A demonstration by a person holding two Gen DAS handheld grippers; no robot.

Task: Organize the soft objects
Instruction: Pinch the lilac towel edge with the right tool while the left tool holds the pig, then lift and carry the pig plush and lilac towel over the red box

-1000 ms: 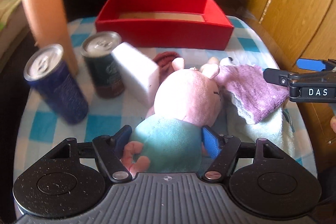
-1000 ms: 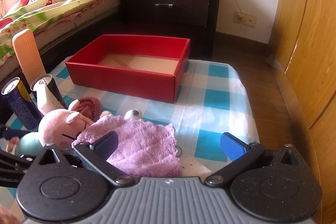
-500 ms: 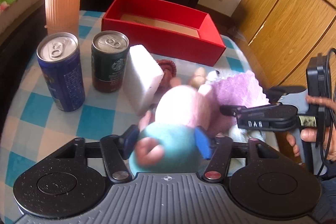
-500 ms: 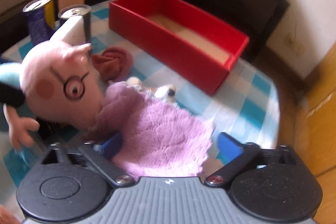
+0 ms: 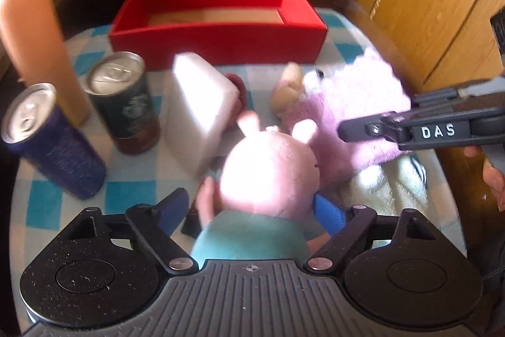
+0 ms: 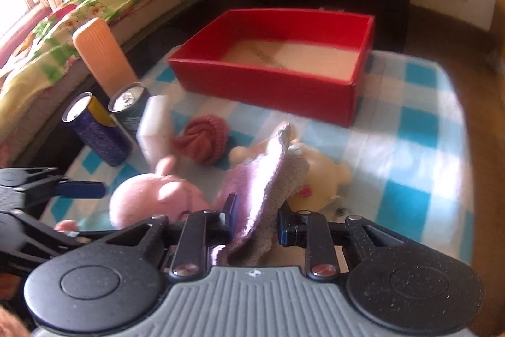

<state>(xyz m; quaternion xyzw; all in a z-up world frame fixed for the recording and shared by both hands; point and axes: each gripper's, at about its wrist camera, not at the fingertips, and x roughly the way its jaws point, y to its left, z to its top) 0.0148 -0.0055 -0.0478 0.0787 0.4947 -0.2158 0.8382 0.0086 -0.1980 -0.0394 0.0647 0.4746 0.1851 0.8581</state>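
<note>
Left gripper (image 5: 252,210) has its blue pads spread around pink pig plush (image 5: 268,176), teal body between the jaws; right pad is against the plush, left pad stands apart from it, so no clear squeeze. Right gripper (image 6: 255,223) is clamped on purple towel (image 6: 268,179), cloth pinched between both pads and lifted in a fold. Cream plush (image 6: 318,176) lies on checkered tablecloth (image 6: 410,128) just beyond the towel, partly under it. Maroon knitted piece (image 6: 203,141) sits near white sponge block (image 5: 199,112). Red box (image 5: 217,37) at far end holds none of them. Blue can (image 5: 50,144), dark can (image 5: 126,106), orange ribbed bottle (image 5: 38,43) stand on left.
</note>
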